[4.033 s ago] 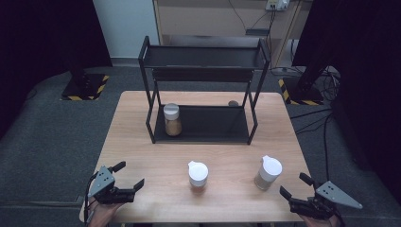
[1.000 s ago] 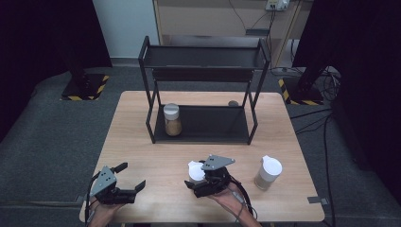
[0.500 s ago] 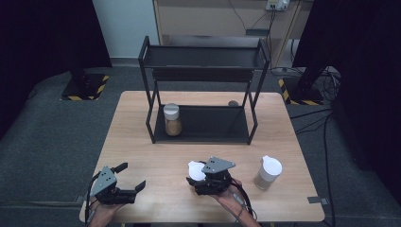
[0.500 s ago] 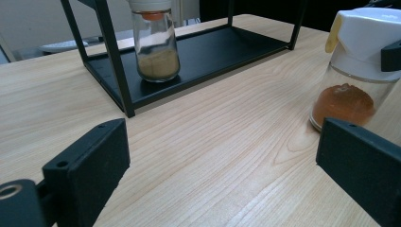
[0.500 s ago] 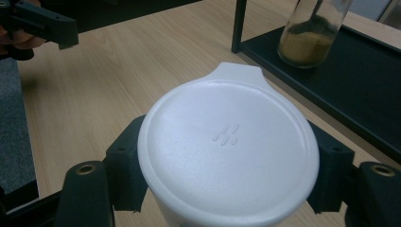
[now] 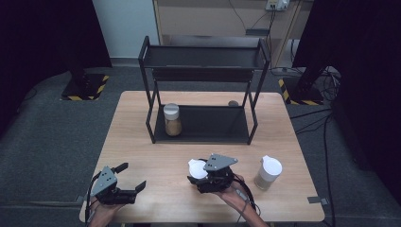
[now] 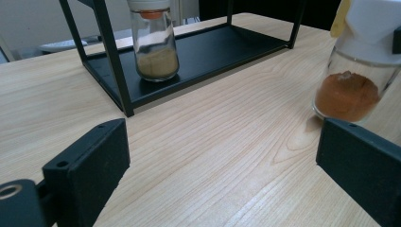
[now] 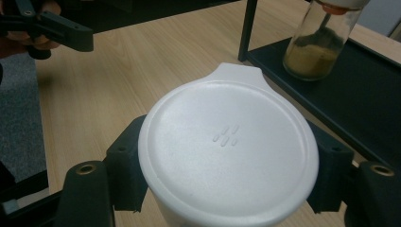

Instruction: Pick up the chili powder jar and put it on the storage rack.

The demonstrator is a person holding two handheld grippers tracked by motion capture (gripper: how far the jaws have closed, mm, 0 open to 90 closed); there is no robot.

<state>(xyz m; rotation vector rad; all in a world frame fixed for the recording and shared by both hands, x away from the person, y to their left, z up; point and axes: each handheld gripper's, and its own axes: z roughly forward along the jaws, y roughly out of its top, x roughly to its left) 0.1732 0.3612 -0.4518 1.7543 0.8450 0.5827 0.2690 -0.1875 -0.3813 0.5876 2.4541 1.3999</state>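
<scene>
Wooden table (image 6: 142, 142), front centre: white-lidded spice jar (image 6: 196, 169) now clamped in right gripper (image 6: 201, 178), whose jaws just closed on it; seconds ago that gripper sat far right. Left gripper (image 6: 127, 178) unmoved, wide open, empty. Second jar (image 6: 268, 172) right; third on black rack (image 6: 203, 124).

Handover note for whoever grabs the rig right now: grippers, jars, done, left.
Right gripper: jaws just closed on the middle jar, orange powder, still on the table.
Left gripper: open, holds nothing, at the table's near left.
Done: one jar stands on the rack, lower shelf.
Left: probably shelve the gripped jar, then the right jar.
</scene>
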